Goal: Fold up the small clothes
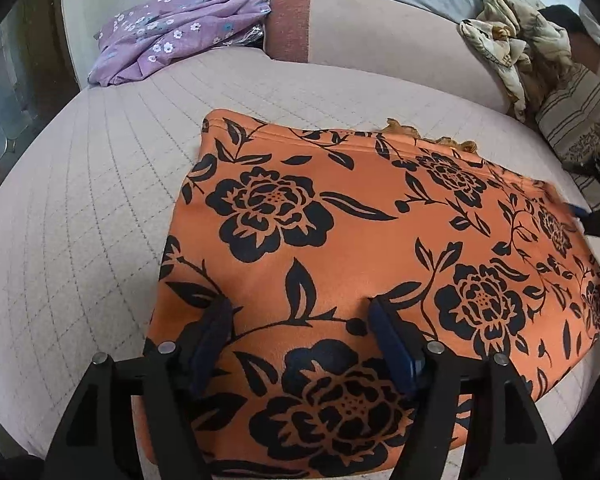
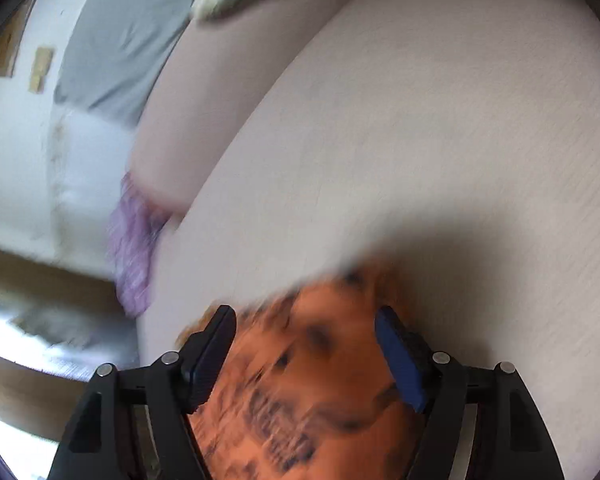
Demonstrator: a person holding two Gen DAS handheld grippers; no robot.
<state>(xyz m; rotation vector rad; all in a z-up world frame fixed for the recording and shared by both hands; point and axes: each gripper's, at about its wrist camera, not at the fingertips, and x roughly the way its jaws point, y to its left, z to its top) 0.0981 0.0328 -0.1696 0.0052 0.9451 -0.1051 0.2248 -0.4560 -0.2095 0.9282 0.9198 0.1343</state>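
An orange garment with black flowers (image 1: 340, 240) lies flat on a quilted beige mattress (image 1: 80, 220). My left gripper (image 1: 300, 312) is open, its jaws wide apart above the garment's near part. My right gripper shows at the garment's far right edge in the left wrist view (image 1: 592, 216). In the right wrist view, which is blurred, my right gripper (image 2: 306, 320) is open with the orange garment (image 2: 308, 392) under and between its jaws.
A purple flowered cloth (image 1: 172, 32) lies at the mattress's far left corner and also shows in the right wrist view (image 2: 132, 248). A beige bolster (image 1: 380, 32) runs along the back. A crumpled cream cloth (image 1: 500, 40) and a striped pillow (image 1: 580, 120) sit at the far right.
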